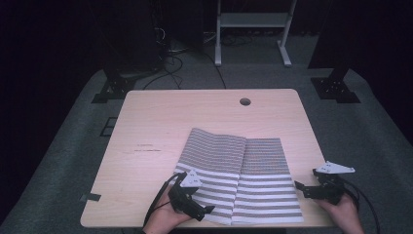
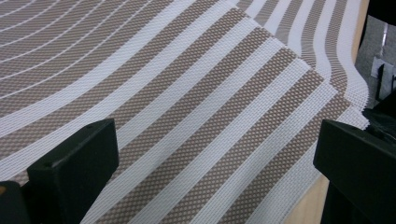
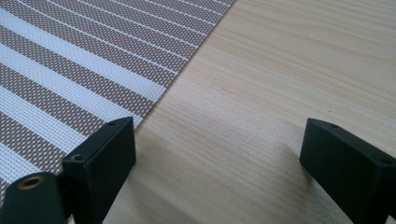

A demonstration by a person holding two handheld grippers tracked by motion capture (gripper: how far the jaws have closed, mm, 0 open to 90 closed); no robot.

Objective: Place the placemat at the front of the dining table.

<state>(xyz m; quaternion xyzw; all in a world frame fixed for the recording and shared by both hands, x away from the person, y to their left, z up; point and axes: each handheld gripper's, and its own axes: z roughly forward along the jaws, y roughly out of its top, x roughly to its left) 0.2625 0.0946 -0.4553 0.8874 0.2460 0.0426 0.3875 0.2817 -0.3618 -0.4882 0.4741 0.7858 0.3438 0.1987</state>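
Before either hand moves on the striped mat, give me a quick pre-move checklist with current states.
1. Left tongs open: ok, jaws spread wide in the left gripper view.
2. Right tongs open: ok, jaws apart over bare wood.
3. Left tongs over the striped mat: ok, they sit above its near left part.
4. Right tongs at the mat's edge: ok, just off its right edge, not on it.
5. Mat lying flat: not ok, one half overlaps the other with a seam down the middle.
6. Mat fully on the table: cannot tell, its near edge reaches the table's front edge.
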